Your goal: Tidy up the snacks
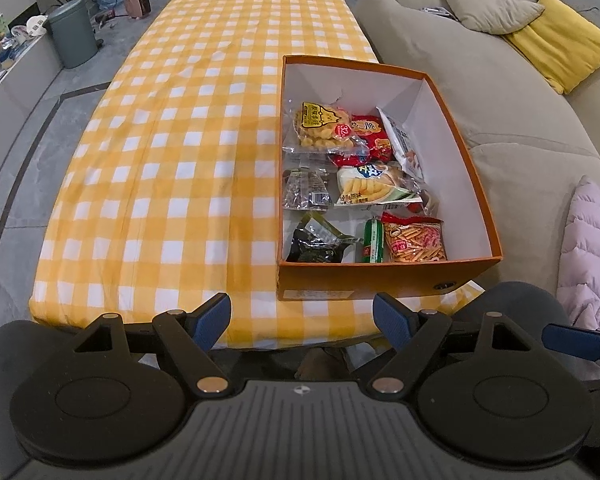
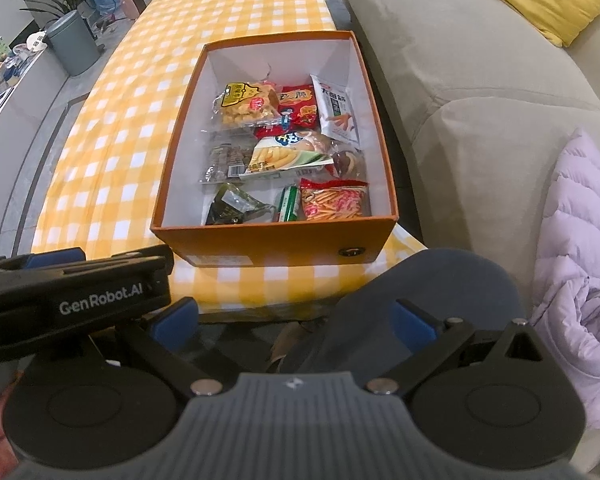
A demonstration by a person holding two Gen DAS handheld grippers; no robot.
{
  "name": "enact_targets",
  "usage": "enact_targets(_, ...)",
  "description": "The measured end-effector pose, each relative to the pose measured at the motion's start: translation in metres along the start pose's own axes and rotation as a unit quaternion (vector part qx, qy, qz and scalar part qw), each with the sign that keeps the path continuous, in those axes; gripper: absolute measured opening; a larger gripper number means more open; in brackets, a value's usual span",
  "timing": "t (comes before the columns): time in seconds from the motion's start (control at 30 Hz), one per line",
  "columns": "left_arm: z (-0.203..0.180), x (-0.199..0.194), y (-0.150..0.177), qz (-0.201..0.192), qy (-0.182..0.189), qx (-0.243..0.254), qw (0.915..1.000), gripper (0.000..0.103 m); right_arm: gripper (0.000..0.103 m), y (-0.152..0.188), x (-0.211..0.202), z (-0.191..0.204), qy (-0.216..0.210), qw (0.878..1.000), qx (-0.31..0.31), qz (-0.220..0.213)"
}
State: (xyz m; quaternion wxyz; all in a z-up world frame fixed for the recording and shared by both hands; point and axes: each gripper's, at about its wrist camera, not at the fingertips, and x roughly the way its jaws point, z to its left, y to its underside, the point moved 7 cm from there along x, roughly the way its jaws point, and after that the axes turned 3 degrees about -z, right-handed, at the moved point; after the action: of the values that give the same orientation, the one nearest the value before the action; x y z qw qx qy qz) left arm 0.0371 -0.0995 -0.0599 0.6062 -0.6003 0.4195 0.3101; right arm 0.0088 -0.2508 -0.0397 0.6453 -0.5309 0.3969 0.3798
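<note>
Both grippers sit low in their frames, back from the near edge of the desk w/ the yellow-and-white checked cloth (image 1: 160, 168), nothing between the pads. Left gripper (image 1: 302, 318): jaws spread wide, blue pads well apart, empty. Right gripper (image 2: 296, 320): also wide open & empty; its body shows at the lower right of the left wrist view, and the left unit's black housing crosses the lower left of the right wrist view. The snacks are all inside the open orange cardboard box w/ white lining (image 1: 380, 280), centre-right of the left view and mid-frame in the right view, at the desk's near corner beside the beige fabric sofa (image 1: 480, 92). Inside: a clear bag of yellow puffed bites (image 2: 246, 106) at the upper left of the box, a red packet (image 2: 300, 108) just beside it, a white upright sachet (image 2: 336, 112) leaning toward the right wall, a pale-green chip bag (image 2: 284, 156) in the middle lying over others, a dark triangular wrapped piece (image 2: 236, 210), a green stick (image 2: 289, 204) and a red-orange bag of sticks (image 2: 334, 202) along the near wall. No snacks visible on the cloth. Judgement: packing looks done or nearly so, step in hand = pull-back/check. Next move, if any, prob. a reach fwd over the near wall to straighten the overlapping chip bag, needing a narrow pinch on a crinkly edge w/o dragging neighbours.
</note>
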Motion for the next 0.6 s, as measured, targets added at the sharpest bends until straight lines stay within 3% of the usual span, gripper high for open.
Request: enact_targets(0.6,0.0010,-0.0001,0.0024,0.003,0.000,0.002,1.0000,0.095,0.100,0.0017,-0.0001,0.0012,0.010,1.000,-0.007,0.001)
